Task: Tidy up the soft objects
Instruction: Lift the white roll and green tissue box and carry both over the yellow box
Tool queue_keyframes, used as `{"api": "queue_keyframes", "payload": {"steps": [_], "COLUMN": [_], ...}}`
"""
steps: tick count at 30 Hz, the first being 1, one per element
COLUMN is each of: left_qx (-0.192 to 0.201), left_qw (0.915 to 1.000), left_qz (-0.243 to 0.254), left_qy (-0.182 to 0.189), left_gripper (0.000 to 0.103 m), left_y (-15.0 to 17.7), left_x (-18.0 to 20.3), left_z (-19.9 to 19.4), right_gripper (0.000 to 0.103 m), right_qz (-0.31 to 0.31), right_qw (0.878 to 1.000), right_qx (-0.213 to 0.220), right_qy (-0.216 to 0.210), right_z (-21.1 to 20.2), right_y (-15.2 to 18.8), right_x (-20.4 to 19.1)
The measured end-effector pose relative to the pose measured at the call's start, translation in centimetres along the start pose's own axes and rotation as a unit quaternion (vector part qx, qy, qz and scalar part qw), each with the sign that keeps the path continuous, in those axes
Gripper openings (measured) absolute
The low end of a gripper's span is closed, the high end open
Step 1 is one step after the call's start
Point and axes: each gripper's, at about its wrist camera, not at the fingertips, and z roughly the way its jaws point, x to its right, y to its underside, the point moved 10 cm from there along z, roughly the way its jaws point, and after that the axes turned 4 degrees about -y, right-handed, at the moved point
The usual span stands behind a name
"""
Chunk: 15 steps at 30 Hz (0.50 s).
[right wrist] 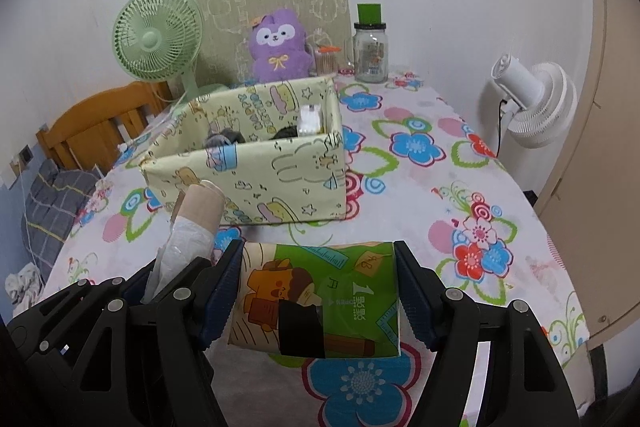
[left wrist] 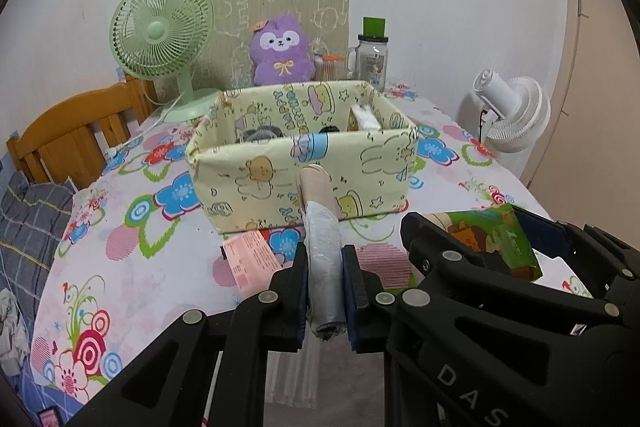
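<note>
Both claws are loaded rn: left gripper [left wrist: 325, 291] is clamped on a roll of plastic bags [left wrist: 323, 255] at bottom center of the left view, and right gripper [right wrist: 319, 293] is squeezing a green tissue pack [right wrist: 320, 303] at lower middle of its view, w/ the yellow storage box [right wrist: 256, 163] sitting mid-frame just beyond both. Imo go one at a time, lift clear of the near wall b4 moving over the box. Aim for a free spot, since the box already has stuff in the back, and let go low.
</note>
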Motion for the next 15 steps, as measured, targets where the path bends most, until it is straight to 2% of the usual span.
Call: {"api": "queue_keyframes", "payload": {"steps": [15], "left_qx": [0.025], "left_qw": [0.9996], "left_qz": [0.006], "left_qy": [-0.005], "left_gripper": [0.013], "left_y": [-2.8], "left_x": [-0.6], "left_z": [-2.1], "right_gripper": [0.075], "right_qz": [-0.005], "right_qw": [1.0], "right_qx": [0.026], "right_qy": [-0.006], "right_z": [-1.9], "right_y": [-2.8], "right_x": [-1.0]}}
